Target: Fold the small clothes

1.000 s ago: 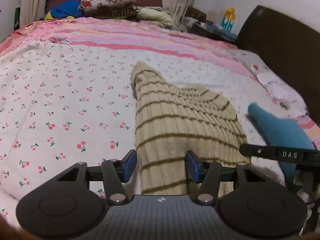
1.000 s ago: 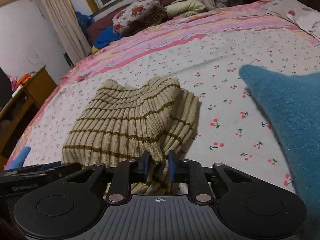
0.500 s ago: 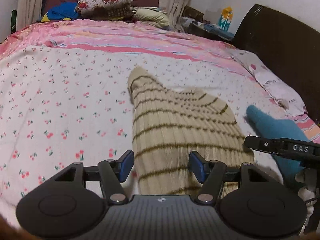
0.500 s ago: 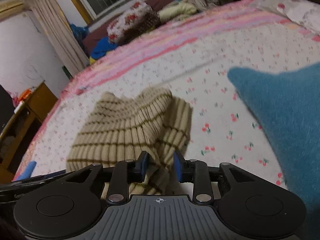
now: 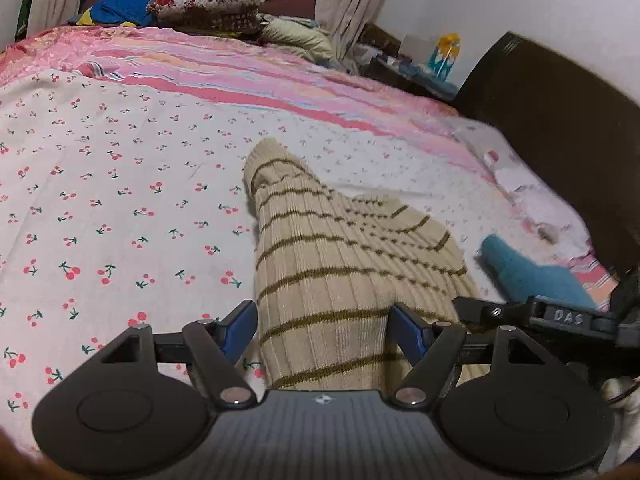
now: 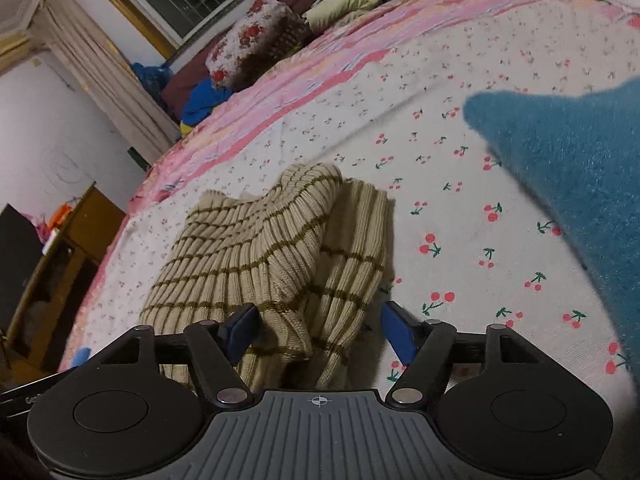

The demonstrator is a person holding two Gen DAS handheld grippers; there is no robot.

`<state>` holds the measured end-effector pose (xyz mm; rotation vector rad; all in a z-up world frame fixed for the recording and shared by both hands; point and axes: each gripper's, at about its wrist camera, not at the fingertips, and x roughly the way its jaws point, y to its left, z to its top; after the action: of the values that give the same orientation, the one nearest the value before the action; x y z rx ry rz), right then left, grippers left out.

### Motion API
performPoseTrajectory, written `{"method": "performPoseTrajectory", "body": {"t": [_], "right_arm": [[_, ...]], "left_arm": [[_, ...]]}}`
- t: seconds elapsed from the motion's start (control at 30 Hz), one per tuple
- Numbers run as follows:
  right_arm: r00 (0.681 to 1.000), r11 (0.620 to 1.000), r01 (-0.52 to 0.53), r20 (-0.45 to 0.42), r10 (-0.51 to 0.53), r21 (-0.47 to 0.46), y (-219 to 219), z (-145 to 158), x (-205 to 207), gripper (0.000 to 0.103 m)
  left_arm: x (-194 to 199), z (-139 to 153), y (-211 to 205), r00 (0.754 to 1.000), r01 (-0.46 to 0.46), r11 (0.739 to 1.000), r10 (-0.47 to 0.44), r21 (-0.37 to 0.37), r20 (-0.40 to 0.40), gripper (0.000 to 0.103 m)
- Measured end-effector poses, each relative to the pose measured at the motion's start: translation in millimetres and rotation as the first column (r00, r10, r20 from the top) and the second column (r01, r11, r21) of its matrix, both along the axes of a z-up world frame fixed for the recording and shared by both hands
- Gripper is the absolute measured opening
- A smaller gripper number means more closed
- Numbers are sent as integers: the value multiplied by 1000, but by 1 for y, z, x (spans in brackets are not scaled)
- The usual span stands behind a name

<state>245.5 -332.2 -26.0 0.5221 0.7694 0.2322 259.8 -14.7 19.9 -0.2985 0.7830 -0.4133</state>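
I see bed [image 5: 100, 208] under cherry-print sheet, pillows [image 6: 256, 46] far ahead by window. Striped sweater [image 5: 340, 272] lies folded just ahead of left gripper [image 5: 322, 330], jaws opening around hem. Right gripper [image 6: 316, 328] jaws opening, cloth loose between. Blue garment [image 6: 572, 168] to its right.

The right gripper [image 6: 318, 330], earlier pinched shut on the near edge of the striped sweater [image 6: 272, 252], now has its jaws opening, and the released fabric lies slack between them. The left gripper [image 5: 324, 330] is also opening wider, astride the sweater's near end.
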Motion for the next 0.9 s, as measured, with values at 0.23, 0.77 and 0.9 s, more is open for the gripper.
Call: {"method": "performPoseTrajectory", "body": {"t": [0.23, 0.77, 0.9], "right_arm": [[1000, 998, -15, 9, 15, 57, -1, -8, 5, 73], [996, 988, -85, 34, 82, 127, 13, 10, -10, 29], [989, 980, -140, 68, 131, 141, 19, 33, -47, 28]], "left_arm": [[18, -11, -13, 999, 30, 999, -30, 17, -23, 90], [-10, 17, -28, 993, 115, 991, -114, 65, -12, 63], [-52, 31, -18, 992, 123, 989, -124, 84, 10, 63]]}}
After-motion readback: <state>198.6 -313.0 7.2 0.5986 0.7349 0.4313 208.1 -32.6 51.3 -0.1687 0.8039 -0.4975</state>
